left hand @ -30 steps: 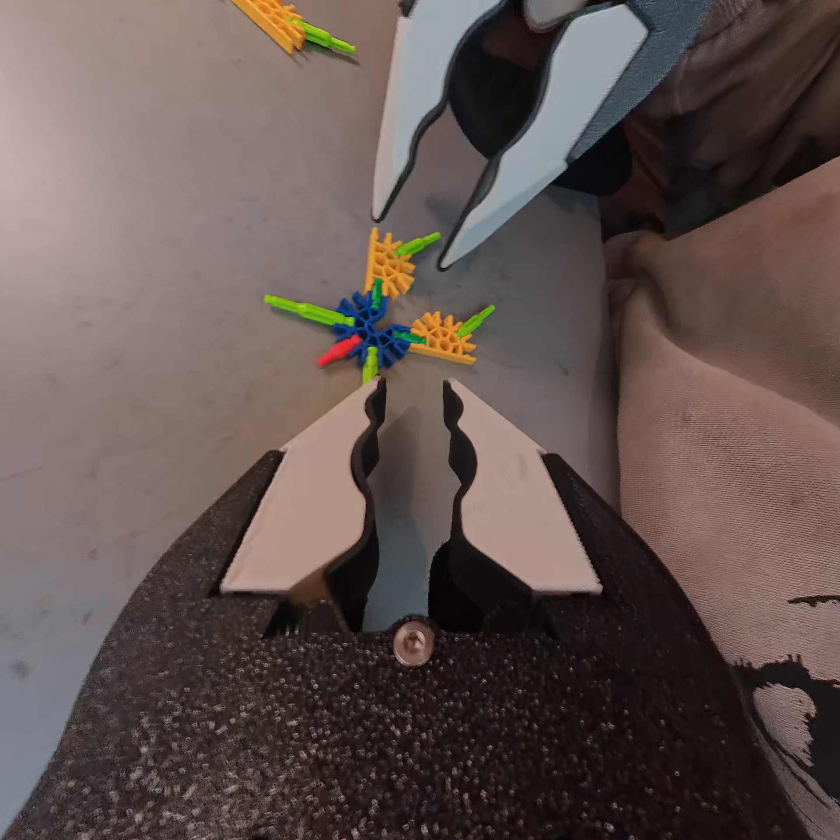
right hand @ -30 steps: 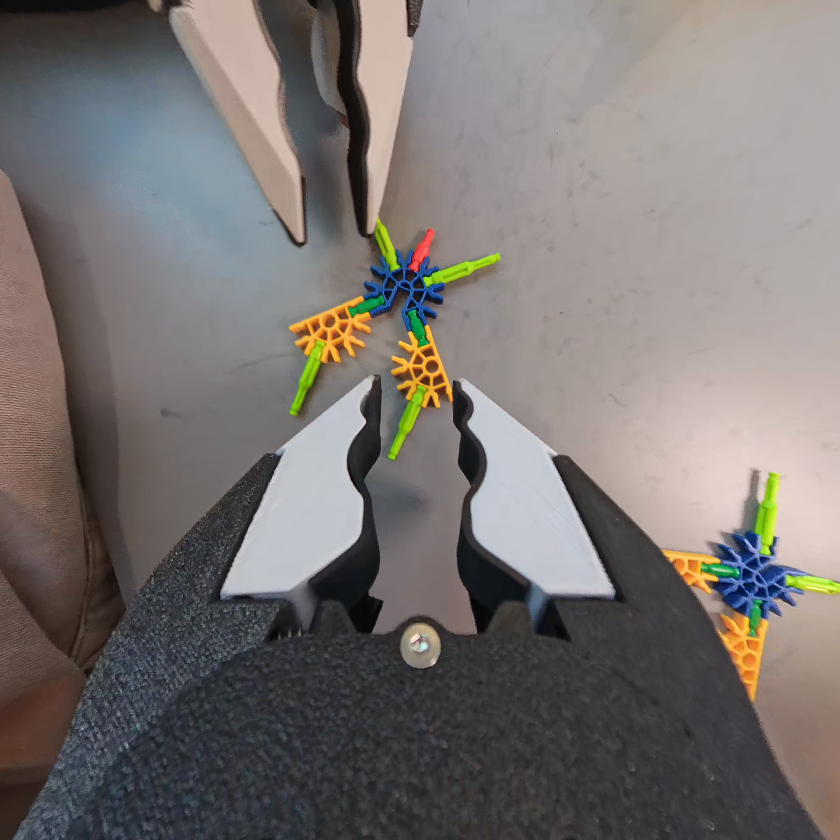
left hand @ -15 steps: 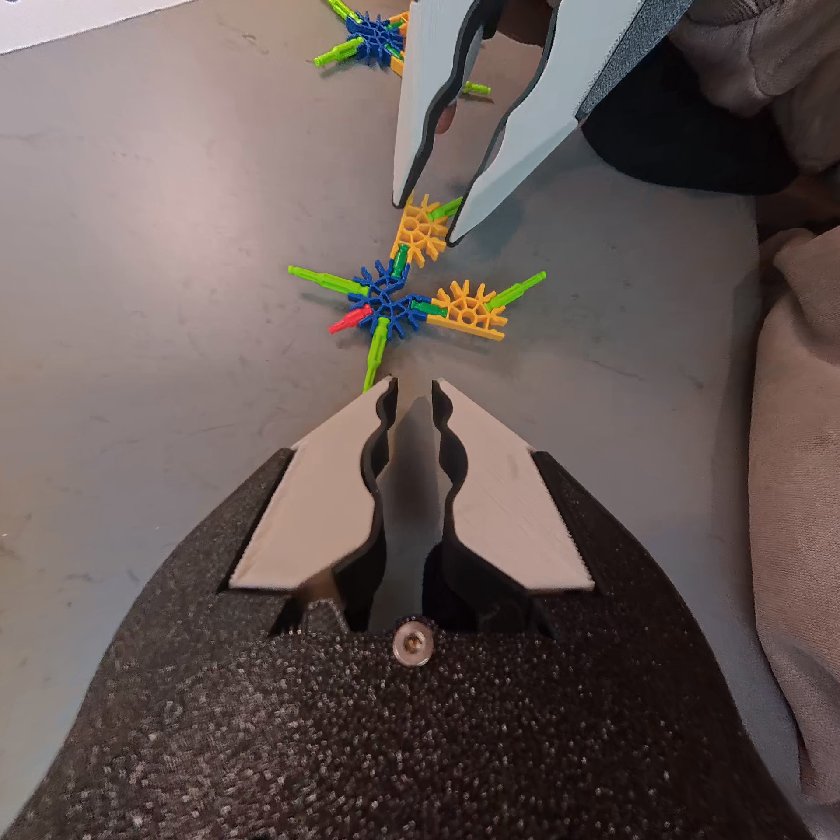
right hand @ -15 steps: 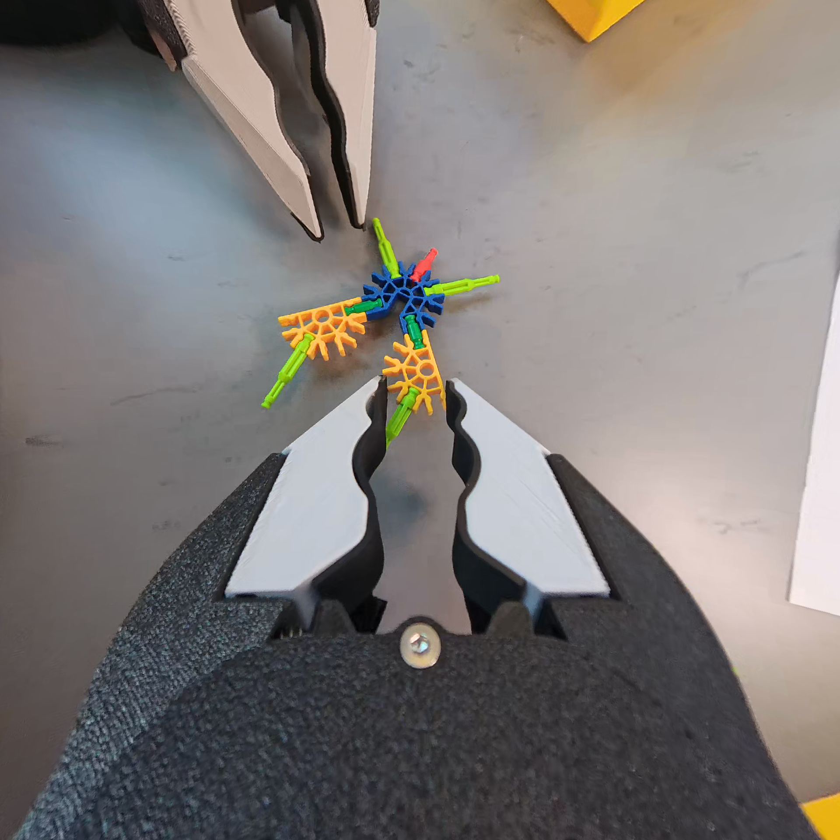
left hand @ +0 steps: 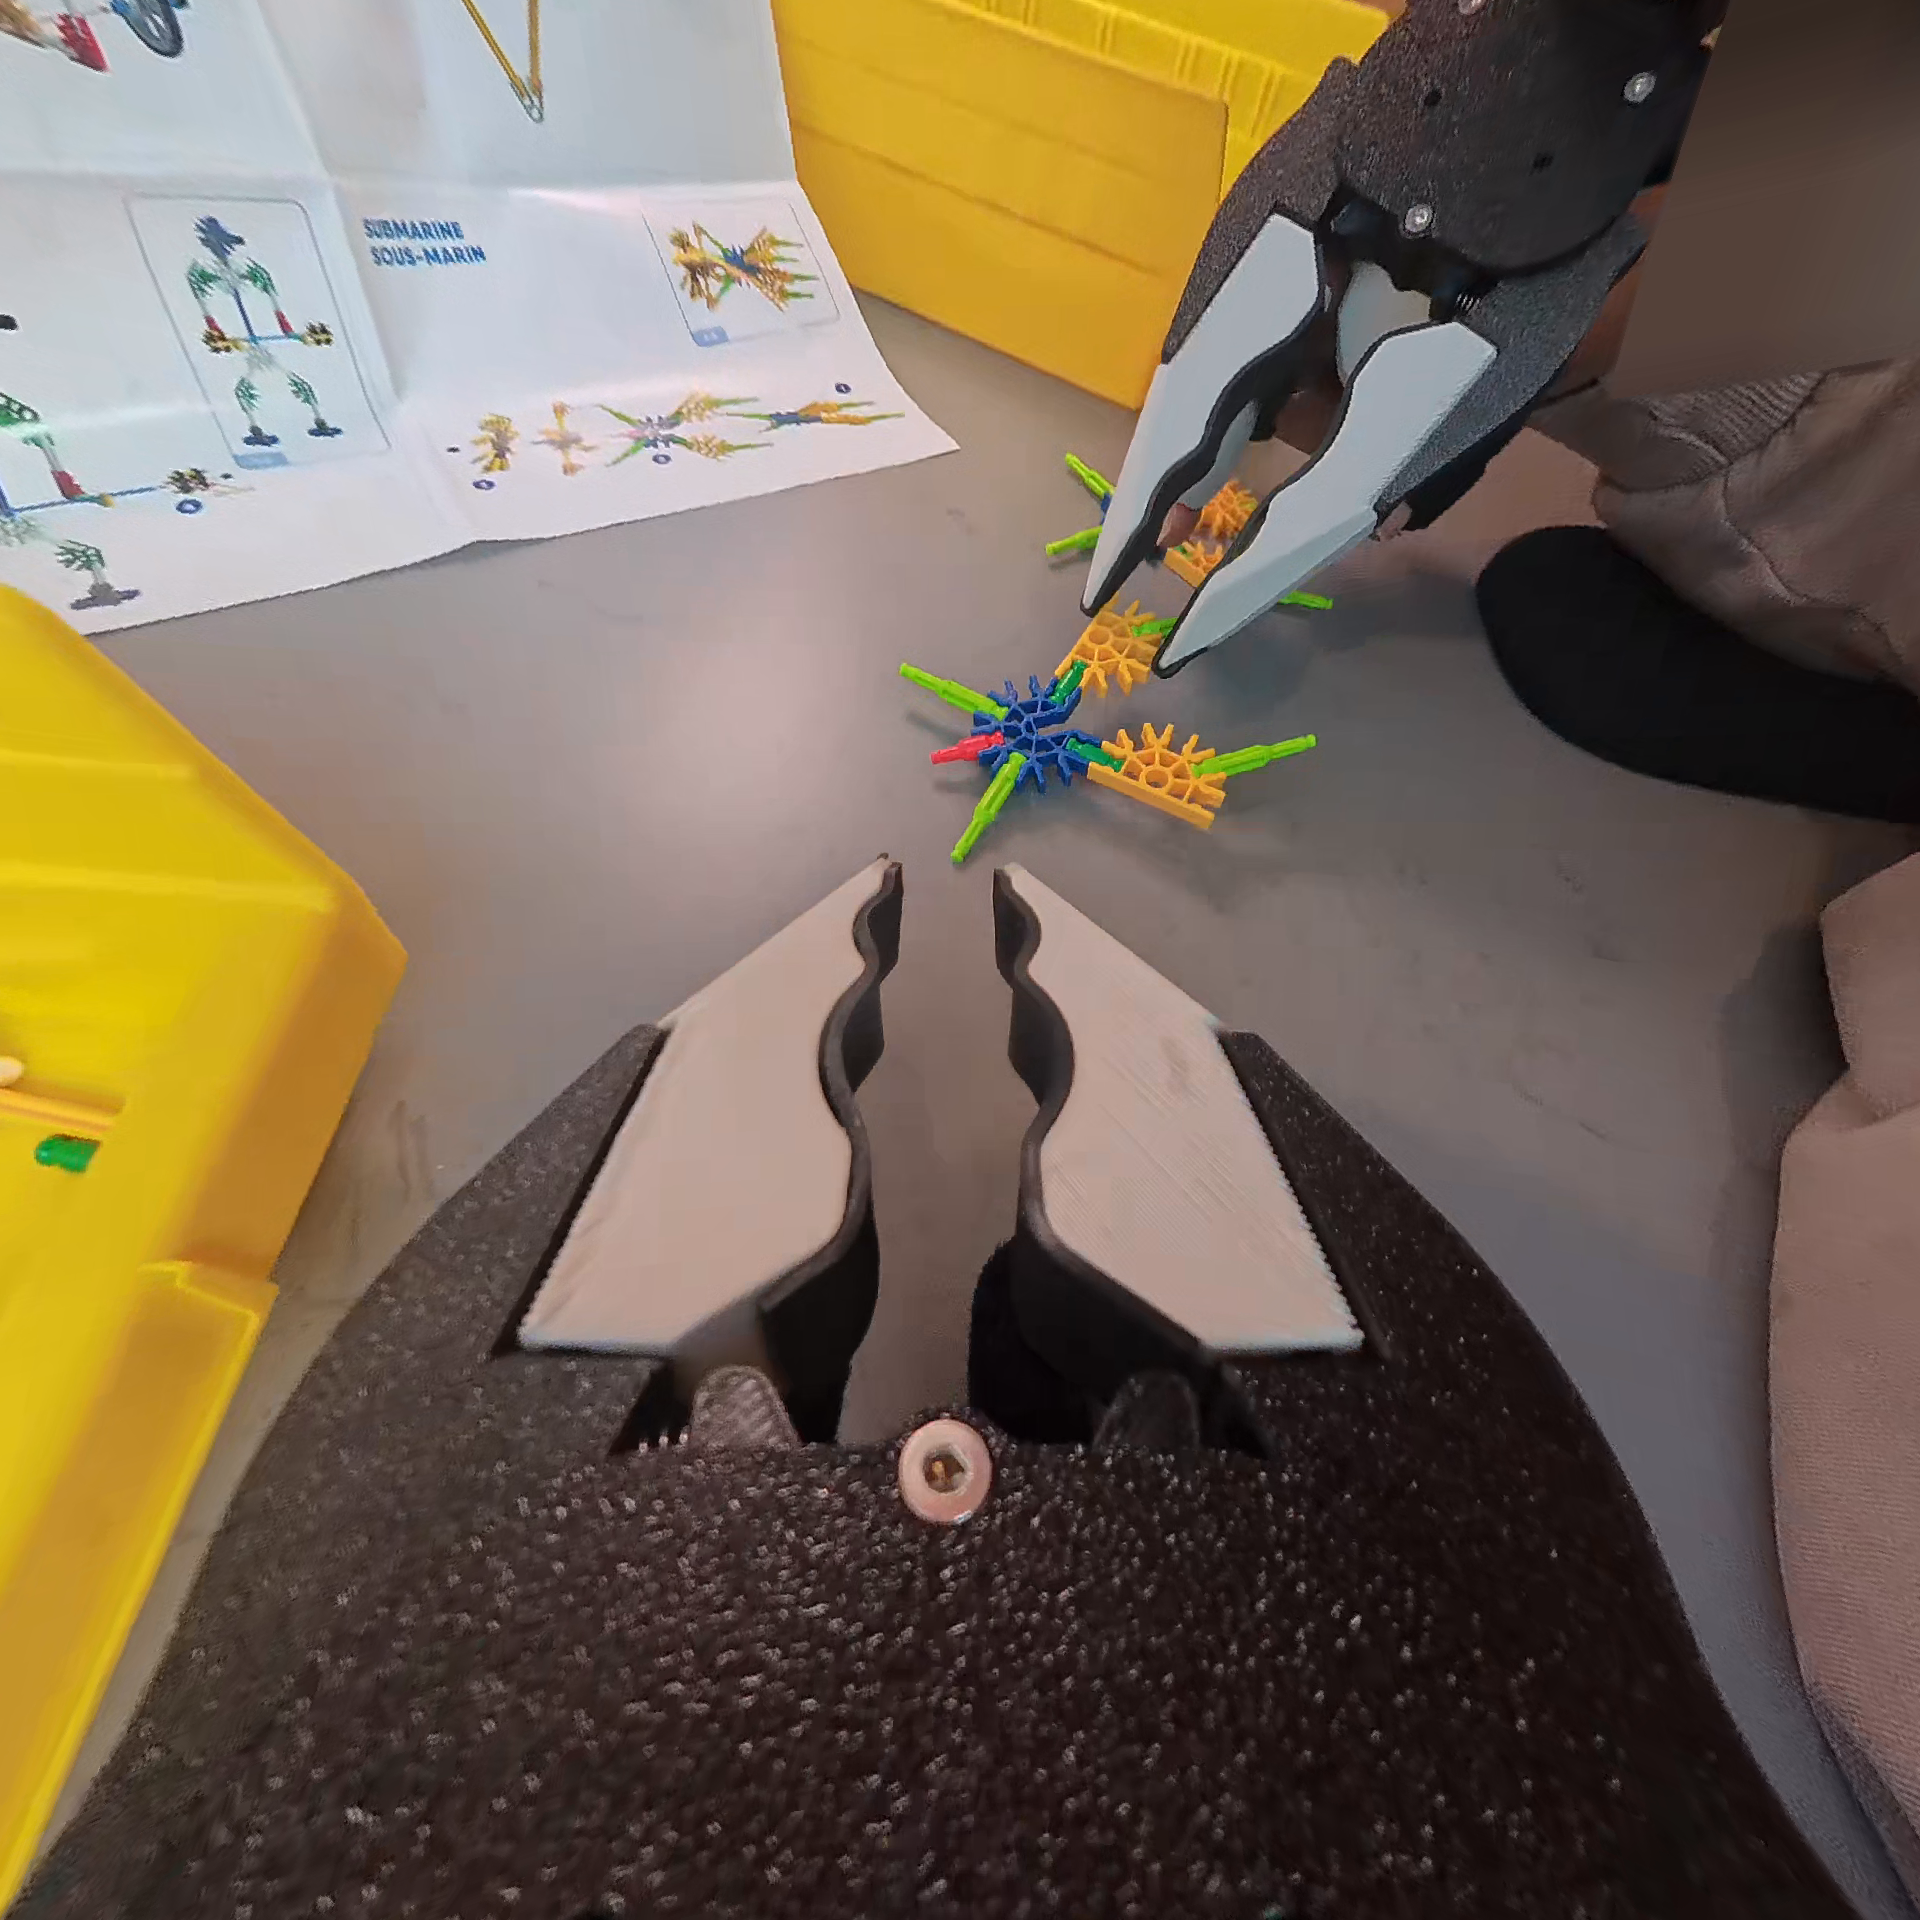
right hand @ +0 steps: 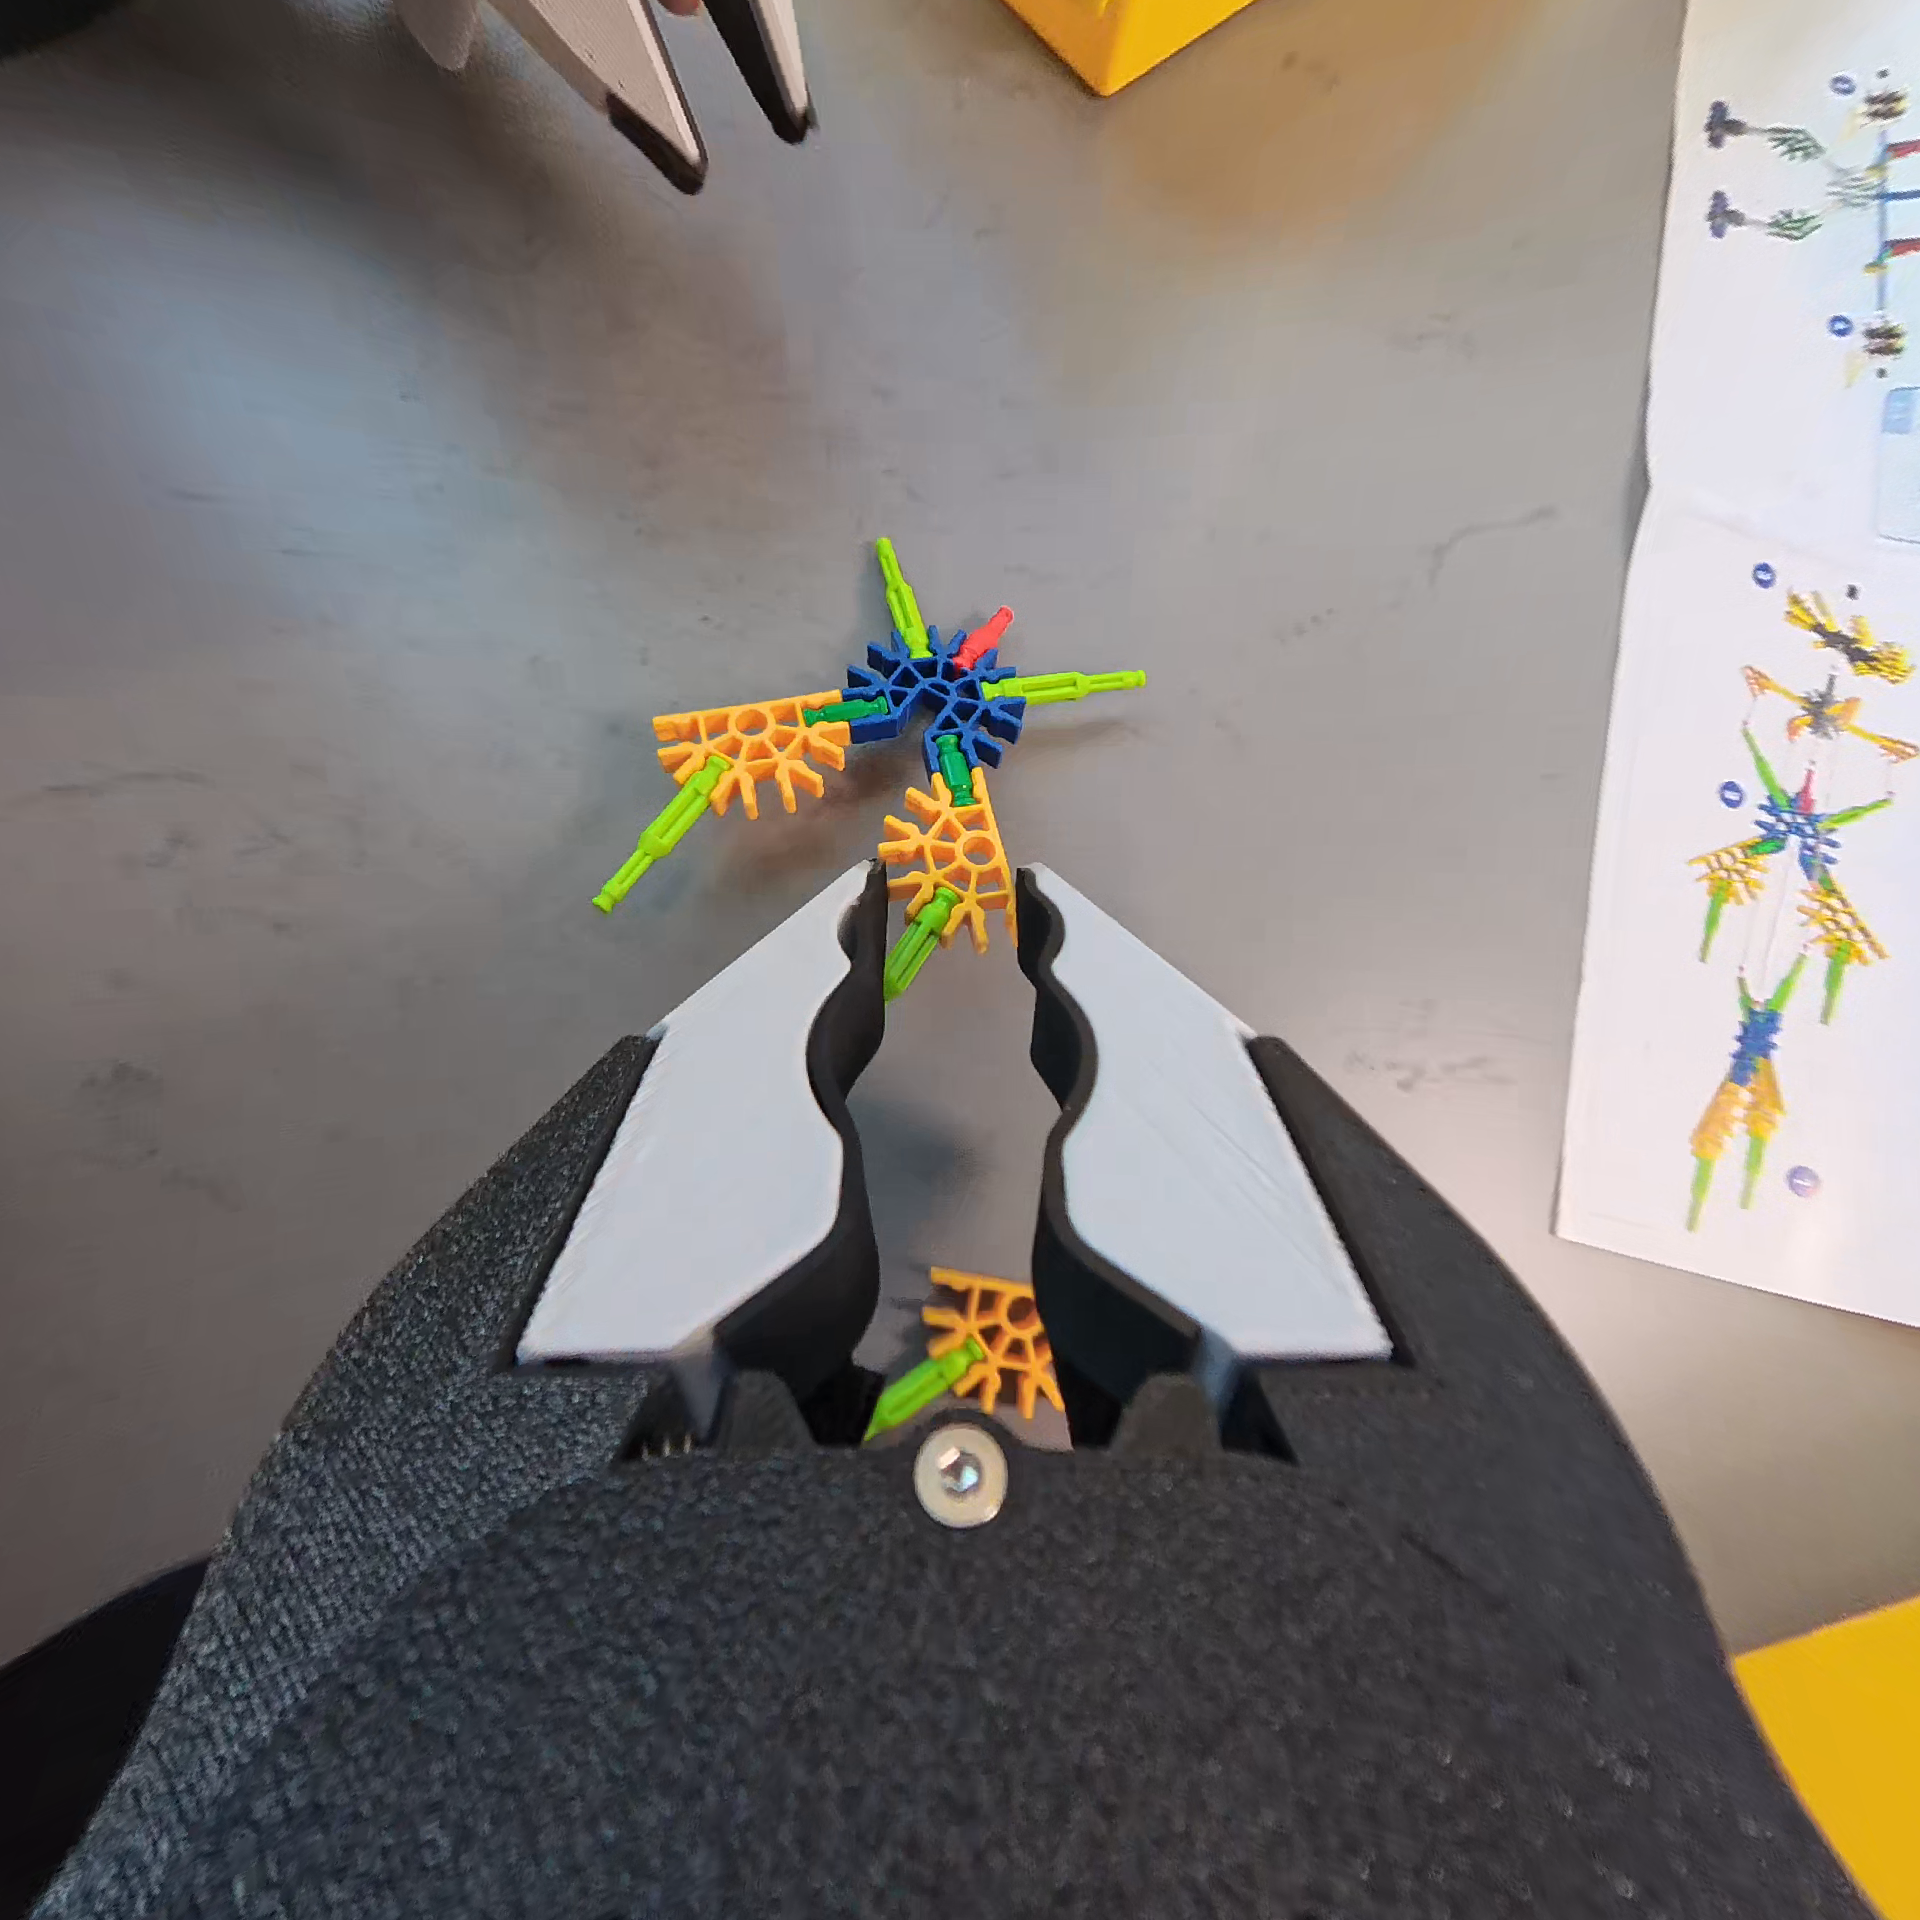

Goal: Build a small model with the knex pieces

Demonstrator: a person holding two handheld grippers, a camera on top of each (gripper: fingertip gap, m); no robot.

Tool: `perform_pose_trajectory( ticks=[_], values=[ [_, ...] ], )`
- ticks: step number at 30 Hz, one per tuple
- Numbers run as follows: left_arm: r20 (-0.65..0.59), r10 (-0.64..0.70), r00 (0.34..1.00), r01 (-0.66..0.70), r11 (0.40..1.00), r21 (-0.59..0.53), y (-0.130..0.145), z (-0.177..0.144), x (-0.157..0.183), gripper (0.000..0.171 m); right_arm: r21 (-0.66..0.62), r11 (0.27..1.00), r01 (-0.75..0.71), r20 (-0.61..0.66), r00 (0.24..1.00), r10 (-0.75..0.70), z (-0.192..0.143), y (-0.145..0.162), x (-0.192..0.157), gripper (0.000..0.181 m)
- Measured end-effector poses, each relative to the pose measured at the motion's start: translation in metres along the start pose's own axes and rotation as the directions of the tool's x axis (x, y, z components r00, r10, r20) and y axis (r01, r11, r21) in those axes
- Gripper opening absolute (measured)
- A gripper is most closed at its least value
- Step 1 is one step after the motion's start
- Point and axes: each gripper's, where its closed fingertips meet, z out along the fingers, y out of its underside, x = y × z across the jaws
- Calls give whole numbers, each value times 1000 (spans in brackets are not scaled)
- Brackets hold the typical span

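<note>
A small toy assembly [left hand: 1039, 738] lies on the grey table: a blue hub with green rods, a short red rod and two orange fan connectors. It also shows in the right wrist view [right hand: 935, 696]. My right gripper [right hand: 948, 875] has its jaws closed against both sides of the nearer orange connector [right hand: 951, 857]. In the left wrist view it [left hand: 1132, 636] comes down from the upper right onto that connector [left hand: 1112, 649]. My left gripper [left hand: 945, 873] is slightly open and empty, just short of a green rod tip. It shows at the top of the right wrist view [right hand: 740, 156].
A second similar assembly [left hand: 1210, 514] lies behind the right gripper and shows under it [right hand: 987, 1340]. Yellow bins stand at the back [left hand: 987, 177] and left [left hand: 156, 935]. A printed instruction sheet [left hand: 468, 312] lies at the back left. A beige sleeve [left hand: 1849, 1143] is on the right. About 12 centimetres separates my left fingertips from my right.
My left gripper has drawn back from the assembly and its jaws have narrowed. My right gripper's jaws have moved over the orange connector and closed onto it.
</note>
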Motion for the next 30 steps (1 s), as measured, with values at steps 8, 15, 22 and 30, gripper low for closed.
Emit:
perform_pose_trajectory(
  ticks=[8, 15, 22, 30],
  values=[
    [27, -16, 1000, 15, 1000, 17, 2, -2, -10, 18, 90, 989, -121, -158, 978, 134, -13, -1, 51, 22],
    [33, 7, 999, -8, 1000, 26, 2, -1, -9, 18, 75, 992, -97, -281, 953, 115, 3, -2, 68, 22],
    [46, 26, 999, -27, 999, 31, 2, 0, -9, 18, 39, 998, -43, -332, 942, 53, 7, -2, 69, 37],
    [88, 40, 995, -43, 998, 38, 1, -1, -17, 19, 5, 984, -180, -310, 935, 173, -35, 27, 69, 61]
  ],
)
